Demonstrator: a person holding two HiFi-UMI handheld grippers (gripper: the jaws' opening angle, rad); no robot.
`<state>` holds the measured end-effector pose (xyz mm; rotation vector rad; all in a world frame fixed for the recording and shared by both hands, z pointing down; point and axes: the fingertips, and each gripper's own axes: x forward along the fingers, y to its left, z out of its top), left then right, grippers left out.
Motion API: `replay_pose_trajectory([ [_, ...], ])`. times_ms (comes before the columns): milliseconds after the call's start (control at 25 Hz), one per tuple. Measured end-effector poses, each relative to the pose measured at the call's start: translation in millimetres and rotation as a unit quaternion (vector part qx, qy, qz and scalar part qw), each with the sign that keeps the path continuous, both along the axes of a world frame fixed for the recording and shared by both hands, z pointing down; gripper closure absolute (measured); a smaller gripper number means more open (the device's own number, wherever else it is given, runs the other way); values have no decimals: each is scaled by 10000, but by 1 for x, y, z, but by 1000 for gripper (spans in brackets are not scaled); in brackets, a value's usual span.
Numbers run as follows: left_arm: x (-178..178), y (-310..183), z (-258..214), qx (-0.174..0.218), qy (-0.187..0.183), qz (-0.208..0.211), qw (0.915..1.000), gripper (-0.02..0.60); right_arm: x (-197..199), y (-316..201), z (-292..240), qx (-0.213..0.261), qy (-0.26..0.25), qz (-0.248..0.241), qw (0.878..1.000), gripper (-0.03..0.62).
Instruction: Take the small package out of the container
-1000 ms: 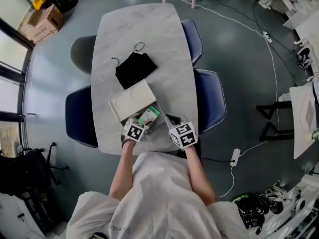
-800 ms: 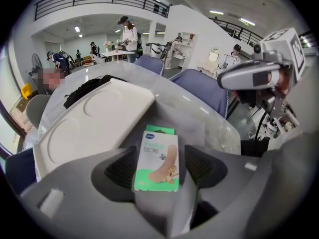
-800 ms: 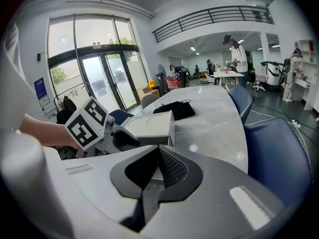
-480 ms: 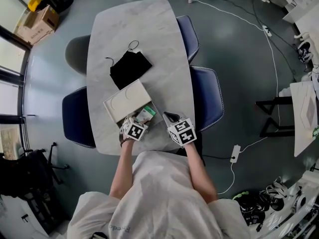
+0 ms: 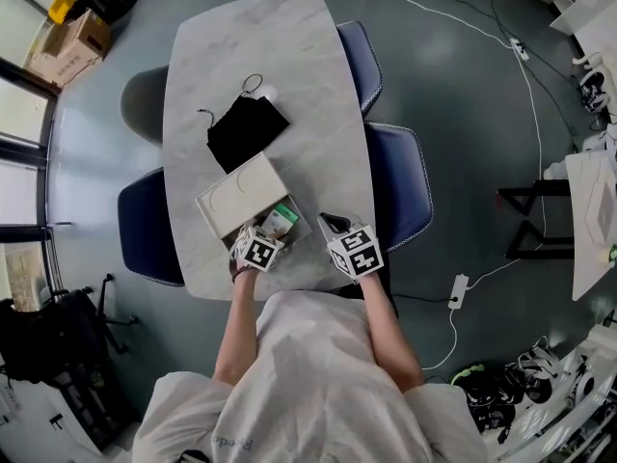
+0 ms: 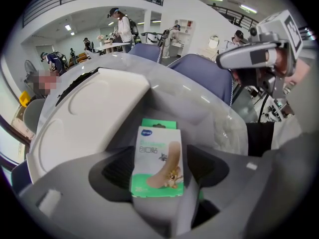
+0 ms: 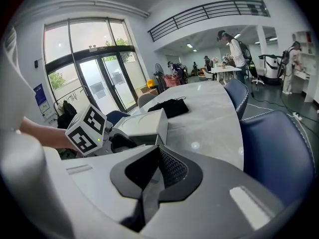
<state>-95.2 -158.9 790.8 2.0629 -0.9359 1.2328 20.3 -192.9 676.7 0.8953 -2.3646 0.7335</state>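
Note:
The small package [image 6: 157, 161], green and white with a cartoon print, lies in a clear plastic container [image 6: 219, 128] at the near end of the table. My left gripper [image 6: 162, 171] points steeply down into the container. Its jaws have just been opening and stand wide, with the package between them and the pads off it. In the head view the left gripper [image 5: 262, 237] sits at the near side of the package [image 5: 281, 221]. My right gripper [image 5: 330, 224] hovers to the right of the container; its jaws are shut on nothing [image 7: 149, 183].
The container's white lid [image 5: 241, 196] lies just beyond it, and a black pouch [image 5: 247, 130] with a cord lies farther up the grey marble table [image 5: 318, 114]. Blue chairs [image 5: 397, 196] stand along both sides of the table. People stand far off in the room.
The left gripper has sunk a little closer to the package in the container. The right gripper has shifted slightly beside it. The package, the lid and the pouch stay in place.

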Motion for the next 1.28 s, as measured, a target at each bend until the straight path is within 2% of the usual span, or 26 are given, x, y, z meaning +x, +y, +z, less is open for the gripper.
replay_pose_trajectory([
  [480, 2, 1, 11, -195, -419, 246, 9986, 215, -1, -6, 7, -178, -101, 99, 9997, 591],
  [840, 4, 1, 14, -314, -448, 253, 9982, 215, -7, -3, 11, -255, -76, 64, 9996, 591],
  [1280, 5, -1, 15, -219, -317, 288, 9988, 215, -7, 10, 11, -211, 92, 59, 9997, 591],
])
